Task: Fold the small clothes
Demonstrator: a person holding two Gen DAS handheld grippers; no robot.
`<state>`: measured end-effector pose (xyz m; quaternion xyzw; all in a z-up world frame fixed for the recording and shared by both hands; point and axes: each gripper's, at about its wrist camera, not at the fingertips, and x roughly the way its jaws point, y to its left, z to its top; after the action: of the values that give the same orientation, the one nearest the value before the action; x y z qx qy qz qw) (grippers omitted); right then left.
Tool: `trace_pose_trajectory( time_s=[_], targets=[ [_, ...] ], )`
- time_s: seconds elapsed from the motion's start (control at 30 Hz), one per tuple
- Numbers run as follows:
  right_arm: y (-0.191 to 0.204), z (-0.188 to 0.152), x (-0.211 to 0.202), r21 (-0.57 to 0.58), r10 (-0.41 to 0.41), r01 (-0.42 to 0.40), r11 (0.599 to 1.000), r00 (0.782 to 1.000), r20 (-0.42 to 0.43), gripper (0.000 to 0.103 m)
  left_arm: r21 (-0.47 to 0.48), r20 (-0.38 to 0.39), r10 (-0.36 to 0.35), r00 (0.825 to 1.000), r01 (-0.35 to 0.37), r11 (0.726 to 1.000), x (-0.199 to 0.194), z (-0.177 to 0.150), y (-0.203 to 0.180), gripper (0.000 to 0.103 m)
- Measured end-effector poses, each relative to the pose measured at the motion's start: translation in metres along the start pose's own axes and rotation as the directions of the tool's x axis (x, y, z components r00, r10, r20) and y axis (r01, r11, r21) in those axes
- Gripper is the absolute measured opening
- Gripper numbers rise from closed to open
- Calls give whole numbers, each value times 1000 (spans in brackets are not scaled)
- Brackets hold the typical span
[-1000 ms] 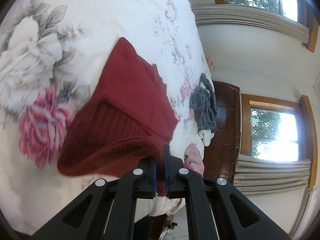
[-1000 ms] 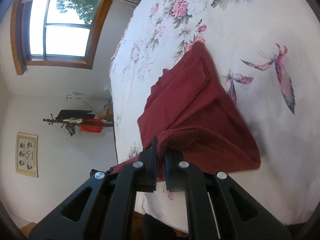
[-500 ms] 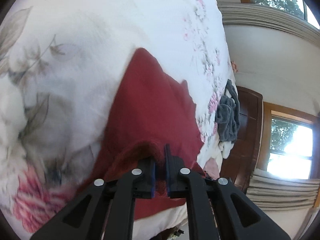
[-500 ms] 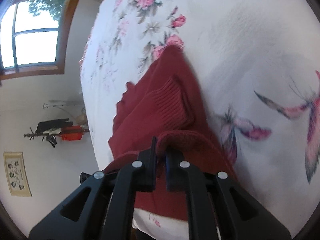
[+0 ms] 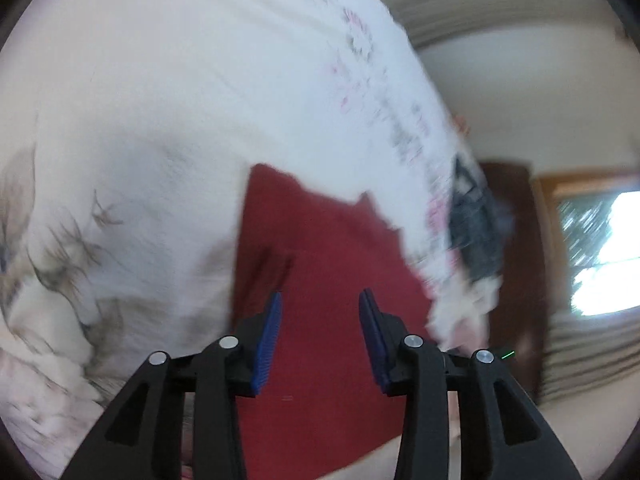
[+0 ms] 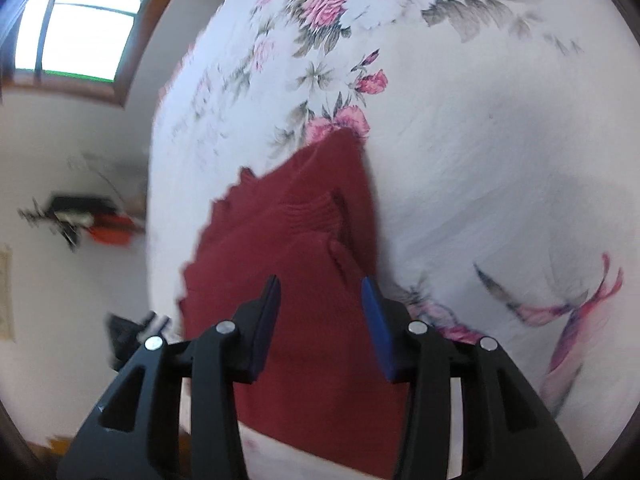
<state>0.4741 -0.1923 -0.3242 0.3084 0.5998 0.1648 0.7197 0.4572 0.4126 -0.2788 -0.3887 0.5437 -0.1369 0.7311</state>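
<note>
Floral bedspread [image 6: 460, 168], red garment [image 6: 312, 264] lying flat, wood-framed window [image 6: 76, 36]

The knitted garment [image 6: 304, 280] is dark red, one plain colour, with a ribbed band in the same red. The bedsheet [image 6: 460, 152] under it is white, printed with pink roses, grey-green leaves and a pink and grey bird. Both grippers, the left gripper [image 5: 320, 300] and the right gripper [image 6: 322, 288], are black with blue pads. At the bed edge, a clothes pile [image 5: 472, 220] is dark grey and white. The window frame [image 6: 132, 52] is brown wood.
</note>
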Motion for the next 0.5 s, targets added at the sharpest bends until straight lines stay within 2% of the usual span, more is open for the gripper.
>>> trace_pose_trajectory(
  time_s=[0.1,0.17,0.27,0.5],
  targets=[
    [2,-3,14,-61,-63,62,996,998,-22,42,76,-34,77,996,-74,994,13,-2,-6,41],
    [1,-4,23,-82,-75,72,994,997,-35,43,129,-48,150,988,-142,981,23,-2,-9,44],
    [-3,-5,31,-82,-77,73,994,996,-37,43,183,-55,214,975,-201,962,34,-1,-13,49],
    [1,-11,39,-136,-112,106,985,993,-43,41,262,-40,295,955,-275,925,43,-5,-22,46]
  ],
)
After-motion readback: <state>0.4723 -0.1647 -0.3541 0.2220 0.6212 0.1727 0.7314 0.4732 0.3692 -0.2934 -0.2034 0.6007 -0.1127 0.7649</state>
